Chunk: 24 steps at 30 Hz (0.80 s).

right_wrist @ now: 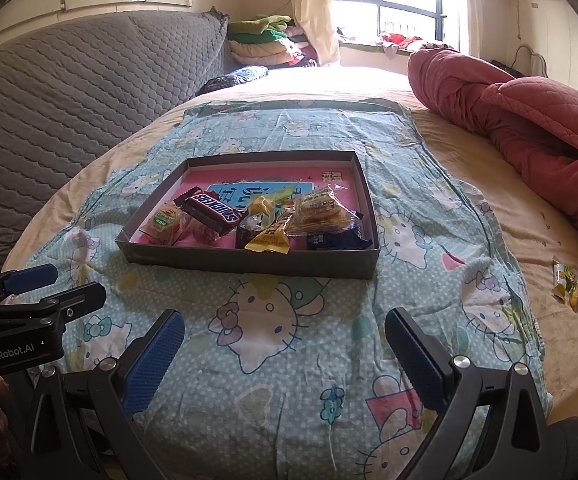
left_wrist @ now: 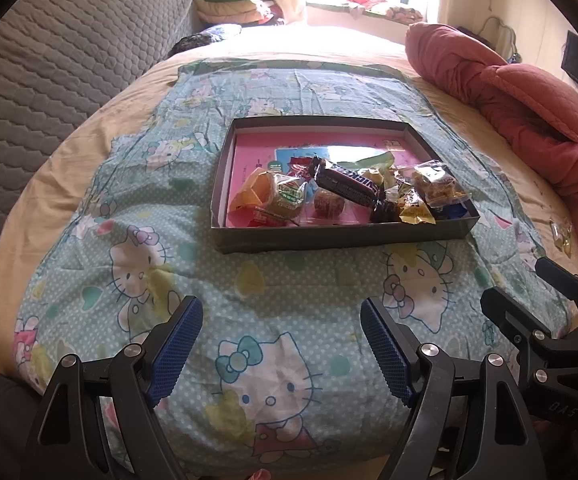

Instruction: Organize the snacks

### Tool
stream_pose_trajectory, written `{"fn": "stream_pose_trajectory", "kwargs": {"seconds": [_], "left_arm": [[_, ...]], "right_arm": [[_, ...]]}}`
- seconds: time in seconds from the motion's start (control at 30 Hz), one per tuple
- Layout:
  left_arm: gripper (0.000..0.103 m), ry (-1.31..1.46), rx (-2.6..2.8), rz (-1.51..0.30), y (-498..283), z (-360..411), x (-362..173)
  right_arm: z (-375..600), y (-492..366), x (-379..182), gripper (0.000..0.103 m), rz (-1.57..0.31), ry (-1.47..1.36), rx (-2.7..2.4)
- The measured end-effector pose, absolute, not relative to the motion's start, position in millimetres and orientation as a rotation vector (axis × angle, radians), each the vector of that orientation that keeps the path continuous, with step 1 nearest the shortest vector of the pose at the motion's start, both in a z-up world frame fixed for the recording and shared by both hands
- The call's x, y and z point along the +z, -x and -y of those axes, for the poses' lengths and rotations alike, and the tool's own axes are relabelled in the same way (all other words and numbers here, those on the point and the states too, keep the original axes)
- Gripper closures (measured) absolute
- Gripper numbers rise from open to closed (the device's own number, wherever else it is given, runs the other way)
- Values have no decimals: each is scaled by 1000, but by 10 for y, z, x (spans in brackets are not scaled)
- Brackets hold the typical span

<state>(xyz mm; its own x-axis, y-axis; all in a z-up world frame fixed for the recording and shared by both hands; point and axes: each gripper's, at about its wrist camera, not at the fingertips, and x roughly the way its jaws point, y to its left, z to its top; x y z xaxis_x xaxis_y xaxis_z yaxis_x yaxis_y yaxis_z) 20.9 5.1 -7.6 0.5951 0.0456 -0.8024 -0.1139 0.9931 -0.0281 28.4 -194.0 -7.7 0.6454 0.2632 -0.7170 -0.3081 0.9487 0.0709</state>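
Loose snack (right_wrist: 569, 280): small yellow-green wrapped pieces, lying on the bare bed sheet (right_wrist: 529, 216), well to the right of the right tool (right_wrist: 285, 354) and ahead of it, near the red quilt (right_wrist: 529, 120). Outside the box; probably last item to collect.

Box (right_wrist: 249, 262): shallow, dark-walled, pink inside, straight ahead of both tools on the cartoon-cat cloth (right_wrist: 289, 380). Holds chocolate bar (right_wrist: 209, 210), round cake (right_wrist: 167, 218), yellow packet (right_wrist: 269, 240), clear cookie bag (right_wrist: 321, 210), blue packet (right_wrist: 329, 240), all heaped at near wall.

Left tool (left_wrist: 281, 344): fingers apart, nothing between.
Right tool: fingers apart, nothing between.

Risks, judged:
- Slippery, crinkly wrapper; shallow pinch likely to squirt out.
- Soft bedding; downward press likely to bury snack or snag sheet.
- Heap against low near wall; careless drop likely to spill pieces over.
- Light box on cloth; nudge likely to shift it.
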Motion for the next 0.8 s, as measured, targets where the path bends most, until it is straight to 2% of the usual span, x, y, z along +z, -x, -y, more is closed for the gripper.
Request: {"fn": "stream_pose_trajectory", "kwargs": {"seconds": [0.67, 0.8], "left_arm": [[21, 82, 77, -925, -339, -69, -208], [21, 95, 119, -906, -511, -278, -198]], "right_arm": [[2002, -422, -205, 2, -842, 19, 329], [2138, -590, -250, 2, -850, -46, 299]]}}
